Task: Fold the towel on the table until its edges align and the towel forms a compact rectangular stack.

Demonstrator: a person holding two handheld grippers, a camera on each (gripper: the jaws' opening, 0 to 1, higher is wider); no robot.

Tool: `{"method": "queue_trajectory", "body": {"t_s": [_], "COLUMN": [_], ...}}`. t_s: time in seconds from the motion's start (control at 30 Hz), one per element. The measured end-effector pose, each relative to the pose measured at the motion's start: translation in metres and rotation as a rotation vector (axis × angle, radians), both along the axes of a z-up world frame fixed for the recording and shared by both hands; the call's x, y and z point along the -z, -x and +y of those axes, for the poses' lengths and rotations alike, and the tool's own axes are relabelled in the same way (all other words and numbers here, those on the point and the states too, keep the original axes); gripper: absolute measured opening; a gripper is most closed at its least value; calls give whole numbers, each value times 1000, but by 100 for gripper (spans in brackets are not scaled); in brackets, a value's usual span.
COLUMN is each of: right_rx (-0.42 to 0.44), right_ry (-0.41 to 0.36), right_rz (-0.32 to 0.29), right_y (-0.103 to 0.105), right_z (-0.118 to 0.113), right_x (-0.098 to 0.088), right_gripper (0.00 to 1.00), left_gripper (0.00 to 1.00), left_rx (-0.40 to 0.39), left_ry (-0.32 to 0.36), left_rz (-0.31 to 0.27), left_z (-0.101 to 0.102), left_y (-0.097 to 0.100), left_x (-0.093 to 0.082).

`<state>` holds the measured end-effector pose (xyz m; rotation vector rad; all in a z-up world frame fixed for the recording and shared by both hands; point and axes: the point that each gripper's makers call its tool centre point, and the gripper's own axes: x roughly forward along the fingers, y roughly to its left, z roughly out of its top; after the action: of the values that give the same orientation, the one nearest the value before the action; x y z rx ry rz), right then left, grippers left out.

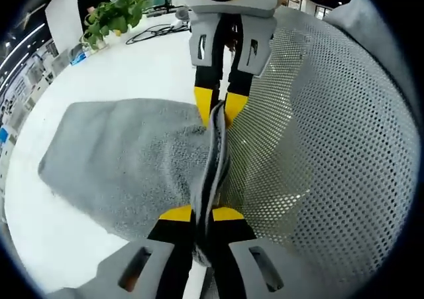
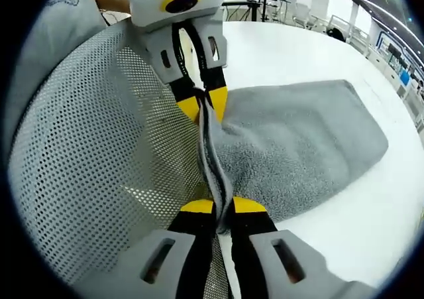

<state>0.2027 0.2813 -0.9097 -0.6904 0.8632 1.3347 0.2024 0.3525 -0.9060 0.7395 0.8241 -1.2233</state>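
Note:
The grey towel (image 1: 119, 153) lies on the white table (image 1: 132, 67), with one edge lifted and pulled taut into a thin ridge between the two grippers. My left gripper (image 1: 202, 214) is shut on the near end of that edge. Facing it, the right gripper (image 1: 216, 107) pinches the far end with its yellow tips. In the right gripper view my right gripper (image 2: 222, 207) is shut on the towel edge, and the left gripper (image 2: 202, 103) clamps the opposite end. The rest of the towel (image 2: 298, 133) spreads flat over the table (image 2: 298, 47).
A grey perforated mesh surface (image 1: 331, 146), like a chair back, stands close beside the held edge (image 2: 86, 146). A green plant (image 1: 116, 14) and black cables (image 1: 156, 30) sit at the table's far end. A person's sleeve (image 2: 59, 14) shows behind the mesh.

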Motion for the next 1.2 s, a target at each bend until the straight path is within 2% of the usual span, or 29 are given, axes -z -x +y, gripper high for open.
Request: {"method": "queue_trajectory", "body": {"t_s": [0.2,0.4,0.7,0.83,0.93,1.2], "right_rx": [4,28,81,146,155,189], "right_ry": [-21,-54,-114,-169,-187,-216], "right_rz": [20,10,-19,-8,-30,-76], "right_y": [9,6,-5,-15,-23,-37], "right_z": [3,4,4,6,7,8], "right_x": [-14,-30,-58,-73,-83,-111], "right_gripper": [5,5,5,5,5,5], "left_gripper": [7,7,7,7,6,6], "left_rx": [-26,-69,-117,-143,-181,-206], "left_ry": [24,66,119,140,168,196], "left_rz": [28,13,-73,-109,-162,-220], "left_z": [5,7,9,12,13,16], "left_y": [7,4,-8,-20,-32,-44], "left_x": [-10,-28,-61,-76,-89,-115]}}
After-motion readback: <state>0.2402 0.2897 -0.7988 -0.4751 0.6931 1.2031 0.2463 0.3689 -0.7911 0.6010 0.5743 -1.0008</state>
